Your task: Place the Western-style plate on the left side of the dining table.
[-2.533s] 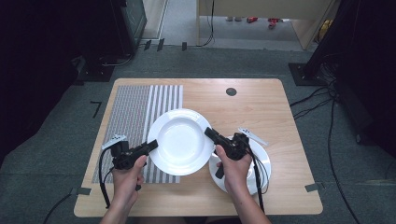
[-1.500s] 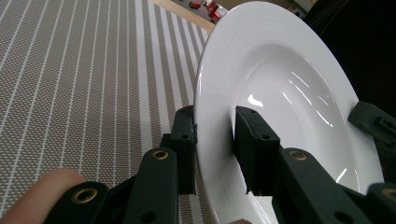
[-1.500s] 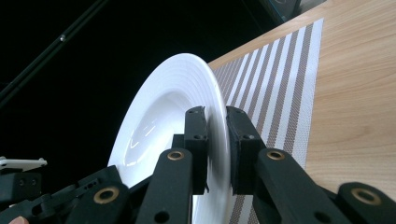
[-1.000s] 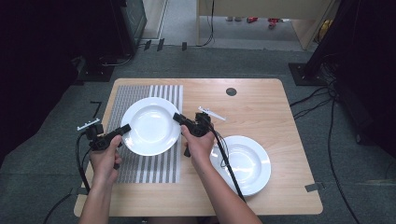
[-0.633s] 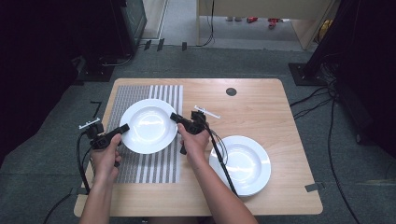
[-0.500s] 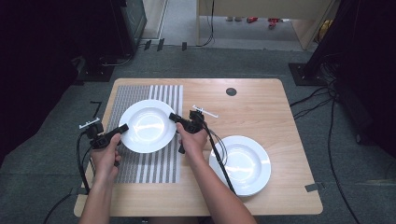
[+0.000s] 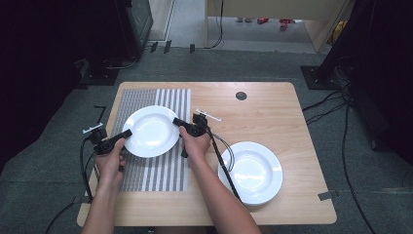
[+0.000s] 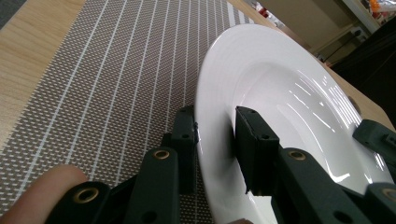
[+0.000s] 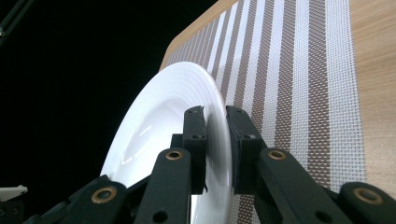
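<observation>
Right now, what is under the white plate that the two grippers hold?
Under the held plate lies the striped placemat, on the wooden table. Both the left hand-held gripper and the right hand-held gripper clamp its rim. The plate covers the mat directly below it.

1. High view: no legible text, label, brand, number or sign on the wooden table (image 7: 272, 112), the striped placemat (image 7: 156, 170) or either white plate (image 7: 151, 130).
2. Left gripper view: the plate rim and the black jaws bear no markings; only screw heads are visible.
3. Right gripper view: same result, nothing readable on the plate, the jaws or the placemat.
</observation>
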Motion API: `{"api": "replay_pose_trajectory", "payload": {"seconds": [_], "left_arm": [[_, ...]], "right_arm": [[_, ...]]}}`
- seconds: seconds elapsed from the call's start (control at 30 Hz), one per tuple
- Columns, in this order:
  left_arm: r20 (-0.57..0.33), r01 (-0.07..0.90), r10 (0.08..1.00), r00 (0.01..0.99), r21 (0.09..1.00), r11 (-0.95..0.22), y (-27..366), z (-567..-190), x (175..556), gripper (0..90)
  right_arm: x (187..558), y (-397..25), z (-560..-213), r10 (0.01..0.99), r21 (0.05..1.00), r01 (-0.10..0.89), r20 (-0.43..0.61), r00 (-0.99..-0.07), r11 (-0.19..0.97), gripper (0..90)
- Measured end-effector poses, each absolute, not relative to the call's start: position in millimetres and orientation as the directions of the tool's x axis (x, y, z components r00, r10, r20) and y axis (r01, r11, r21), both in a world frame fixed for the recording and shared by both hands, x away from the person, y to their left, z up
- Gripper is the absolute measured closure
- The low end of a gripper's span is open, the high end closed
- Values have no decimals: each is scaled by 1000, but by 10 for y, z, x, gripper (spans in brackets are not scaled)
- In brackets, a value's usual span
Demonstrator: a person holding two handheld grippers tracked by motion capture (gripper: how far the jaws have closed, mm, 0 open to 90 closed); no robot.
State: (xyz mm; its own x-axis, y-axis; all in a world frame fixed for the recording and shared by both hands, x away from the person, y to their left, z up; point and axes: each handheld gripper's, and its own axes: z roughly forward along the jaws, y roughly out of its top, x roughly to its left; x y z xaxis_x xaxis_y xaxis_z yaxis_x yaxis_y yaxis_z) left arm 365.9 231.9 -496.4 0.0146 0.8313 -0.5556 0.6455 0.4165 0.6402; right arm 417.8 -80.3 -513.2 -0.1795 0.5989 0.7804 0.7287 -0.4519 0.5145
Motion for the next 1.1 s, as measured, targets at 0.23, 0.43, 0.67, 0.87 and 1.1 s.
{"api": "replay_pose_trajectory", "payload": {"seconds": [0.23,0.43,0.67,0.87,1.1], "left_arm": [[-552,648,834,5,637,418,2312,-5031,3684,704],[-540,653,842,2,638,408,2307,-5068,3701,700],[-512,649,859,-2,653,391,2294,-5100,3696,692],[-485,642,874,22,677,359,2271,-5094,3677,666],[-501,645,864,53,677,354,2265,-5048,3611,507]], "right_arm": [[4208,-781,-5202,605,510,729,779,-166,-457,802],[4223,-767,-5232,622,522,727,765,-167,-446,795],[4218,-728,-5253,655,551,723,733,-182,-416,782],[4219,-685,-5268,708,601,712,675,-208,-364,747],[4213,-720,-5192,746,638,700,626,-228,-322,671]]}}
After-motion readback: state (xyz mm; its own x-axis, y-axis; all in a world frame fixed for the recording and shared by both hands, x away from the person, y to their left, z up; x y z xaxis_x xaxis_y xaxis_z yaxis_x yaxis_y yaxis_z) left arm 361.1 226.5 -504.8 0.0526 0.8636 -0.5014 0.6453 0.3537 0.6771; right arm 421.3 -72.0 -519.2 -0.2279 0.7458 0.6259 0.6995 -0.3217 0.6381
